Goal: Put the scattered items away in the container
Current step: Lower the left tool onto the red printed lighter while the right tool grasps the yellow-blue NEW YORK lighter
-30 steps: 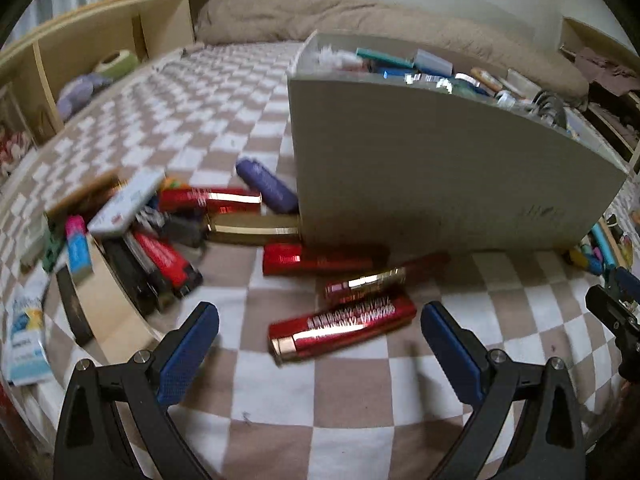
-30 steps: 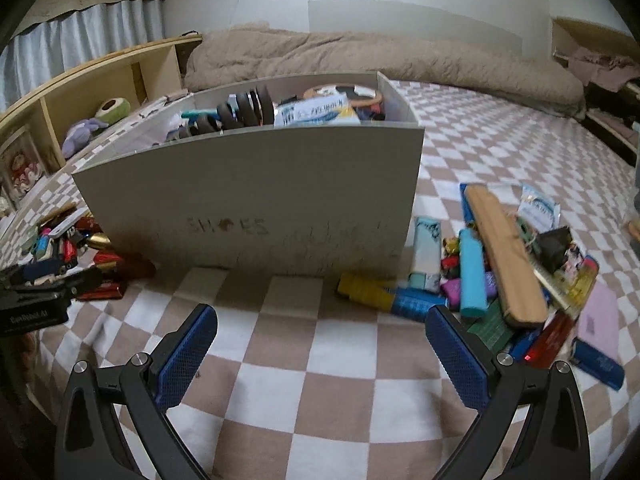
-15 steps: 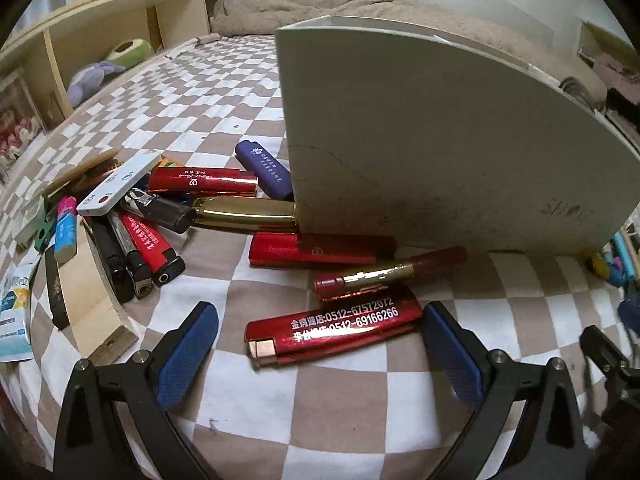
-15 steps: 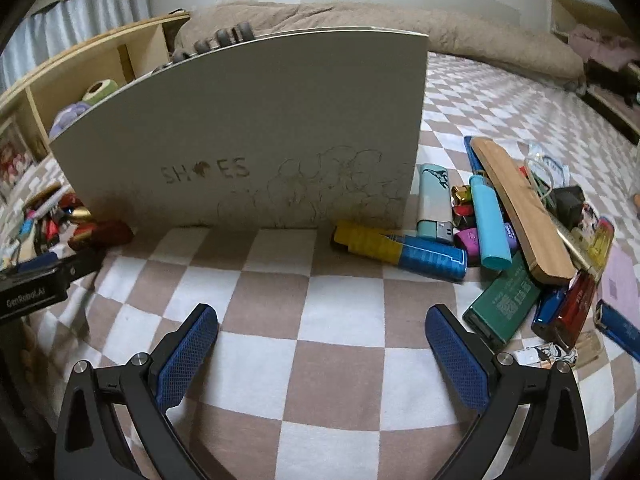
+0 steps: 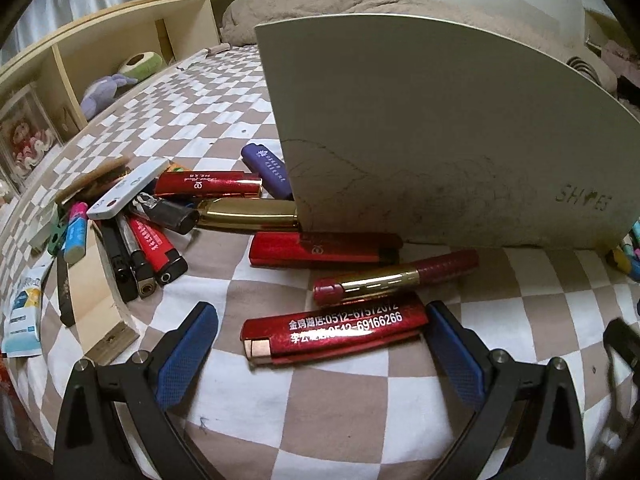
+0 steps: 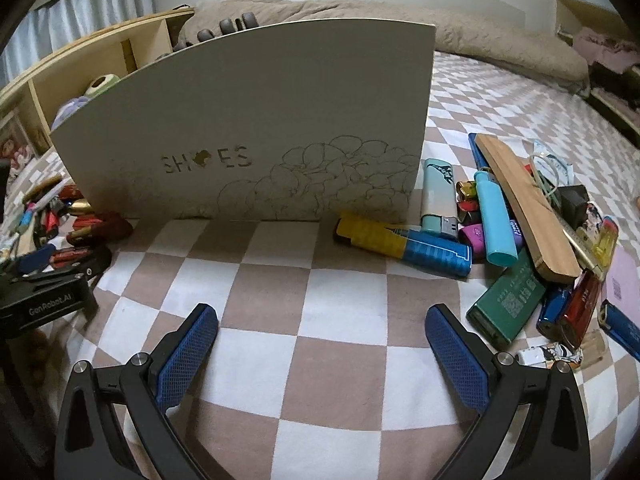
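Observation:
A pale shoe box (image 5: pixel 420 128) stands on the checked bedspread; it also shows in the right wrist view (image 6: pixel 256 128). My left gripper (image 5: pixel 320 336) is open, low over the bed, its jaws on either side of a red lighter with white print (image 5: pixel 336 330). A maroon and gold tube (image 5: pixel 396 276) and another red lighter (image 5: pixel 324 249) lie just beyond. My right gripper (image 6: pixel 320 344) is open and empty over bare bedspread. A yellow and blue lighter (image 6: pixel 404 246) lies ahead to its right by the box corner.
A heap of lighters and a wooden block (image 5: pixel 100 300) lies left of the box. Right of the box lie more lighters, a wooden slat (image 6: pixel 524 208) and a green case (image 6: pixel 508 300). A shelf (image 5: pixel 100 52) runs along the left. The left gripper's body (image 6: pixel 48 300) shows at the right view's left edge.
Both grippers have dropped lower and moved closer to the bed and box. The left gripper's jaws have come around the printed red lighter. The box contents have gone out of sight.

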`<state>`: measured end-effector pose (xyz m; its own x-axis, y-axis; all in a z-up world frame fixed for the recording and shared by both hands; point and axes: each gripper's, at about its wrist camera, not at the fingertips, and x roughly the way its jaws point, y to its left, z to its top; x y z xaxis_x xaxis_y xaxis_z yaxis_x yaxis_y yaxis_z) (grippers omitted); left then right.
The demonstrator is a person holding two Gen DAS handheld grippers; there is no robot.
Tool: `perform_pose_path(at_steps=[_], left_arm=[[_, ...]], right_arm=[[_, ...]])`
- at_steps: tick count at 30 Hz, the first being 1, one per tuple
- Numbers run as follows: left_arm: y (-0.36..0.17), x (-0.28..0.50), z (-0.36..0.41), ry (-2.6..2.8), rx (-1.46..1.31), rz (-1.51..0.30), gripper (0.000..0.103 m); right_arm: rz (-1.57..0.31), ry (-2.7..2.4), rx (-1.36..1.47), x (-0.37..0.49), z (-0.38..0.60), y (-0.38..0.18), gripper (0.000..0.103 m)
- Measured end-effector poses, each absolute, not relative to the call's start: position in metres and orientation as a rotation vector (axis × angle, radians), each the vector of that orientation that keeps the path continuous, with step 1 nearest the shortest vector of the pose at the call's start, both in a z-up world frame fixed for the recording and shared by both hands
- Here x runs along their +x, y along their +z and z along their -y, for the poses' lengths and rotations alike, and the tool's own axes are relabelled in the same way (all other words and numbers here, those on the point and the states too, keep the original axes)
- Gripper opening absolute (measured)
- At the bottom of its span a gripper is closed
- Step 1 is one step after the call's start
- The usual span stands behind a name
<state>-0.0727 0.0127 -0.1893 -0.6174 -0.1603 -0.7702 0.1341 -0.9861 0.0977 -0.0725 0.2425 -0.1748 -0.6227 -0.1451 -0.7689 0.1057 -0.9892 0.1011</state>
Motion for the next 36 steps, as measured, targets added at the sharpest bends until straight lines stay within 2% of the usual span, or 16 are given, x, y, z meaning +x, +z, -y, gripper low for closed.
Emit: perform_pose_path(at_steps=[5,13,18,25,30,33,36], left_arm=[[-0.188,-0.071,-0.01,-2.716,1.306,0.047,0.103],[-0.183,-0.065,-0.003,-2.77,1.362,-0.018,0.102],[-0.181,-0.064,-0.003,-2.775,1.389,-0.059,0.101],[-0.179,-0.059,-0.006,-2.768,1.407,-0.112,0.102],[-0.18,-0.063,-0.004,-2.739,1.396,-0.14,0.103],[-0.181,-0.063,-0.009,-2.7,1.383,-0.125,0.103],[-0.182,-0.059,-0.01,-2.675,1.353,-0.14,0.103]], right_arm=[[0.289,-2.71,1.29,-0.081,-0.27,-0.169,0.103],[0.321,-2.754,1.328,-0.083,-0.283,-0.17,0.103],[0.505,-2.745,1.375,-0.091,-0.288,-0.168,0.103],[0.367,-2.852,1.413,-0.103,-0.27,-0.176,0.103],[0.384,-2.901,1.42,-0.109,-0.274,-0.178,0.088],[0.362,-2.917,1.418,-0.108,-0.273,-0.179,0.083],[0.322,-2.911,1.409,-0.106,-0.269,-0.179,0.082]])
